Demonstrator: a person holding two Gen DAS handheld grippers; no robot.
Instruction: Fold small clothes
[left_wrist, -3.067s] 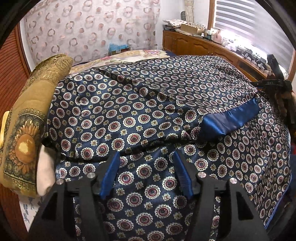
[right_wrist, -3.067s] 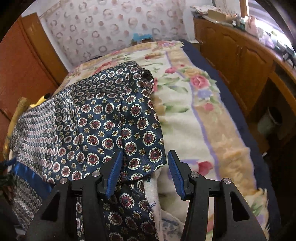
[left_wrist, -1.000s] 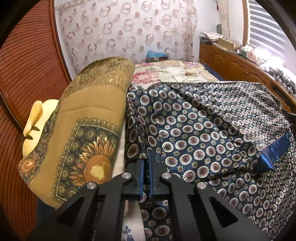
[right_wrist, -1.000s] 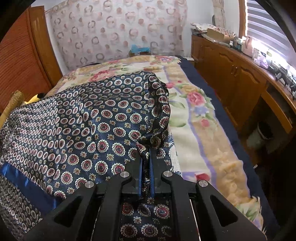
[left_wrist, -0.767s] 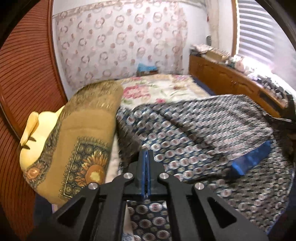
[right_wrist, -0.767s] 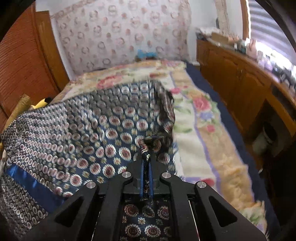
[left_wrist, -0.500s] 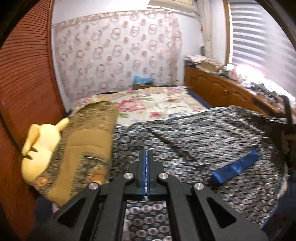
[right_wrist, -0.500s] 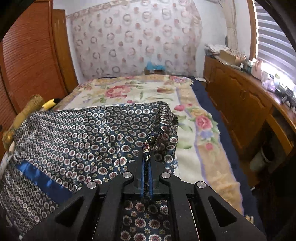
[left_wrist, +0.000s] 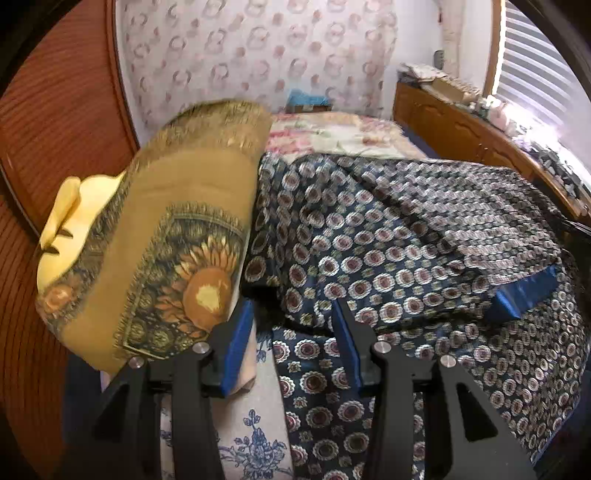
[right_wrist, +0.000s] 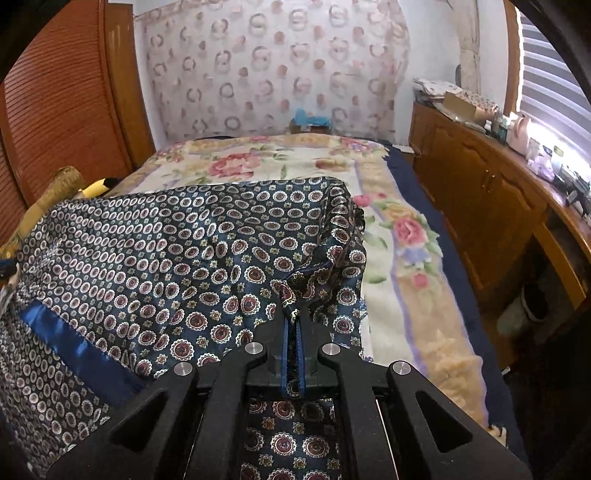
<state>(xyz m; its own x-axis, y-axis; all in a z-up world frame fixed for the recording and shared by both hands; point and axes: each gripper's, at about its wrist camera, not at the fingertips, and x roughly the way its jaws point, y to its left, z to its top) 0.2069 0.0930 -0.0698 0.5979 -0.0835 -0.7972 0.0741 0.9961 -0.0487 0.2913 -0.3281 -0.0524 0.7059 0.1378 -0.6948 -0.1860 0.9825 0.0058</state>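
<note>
The patterned navy garment (left_wrist: 388, 258) has just slipped from the left gripper (left_wrist: 291, 343), whose jaws are opening (nothing between them), while the right gripper (right_wrist: 292, 328) still pinches its corner, so this fold is half released.

The garment (left_wrist: 388, 258) is a dark navy satin piece printed all over with round medallions, white-ringed with maroon centres, and small gold florets between them. A plain bright blue band (left_wrist: 524, 291) edges one folded layer. It lies spread across the near end of the bed (right_wrist: 406, 325), partly folded over itself: an upper layer is doubled back over a lower one, with the paler reverse of the cloth showing towards the right edge. Its left side lies against the bed's left edge. The right corner (right_wrist: 291, 295) is gathered into a raised, creased peak near the bed's right edge.
</note>
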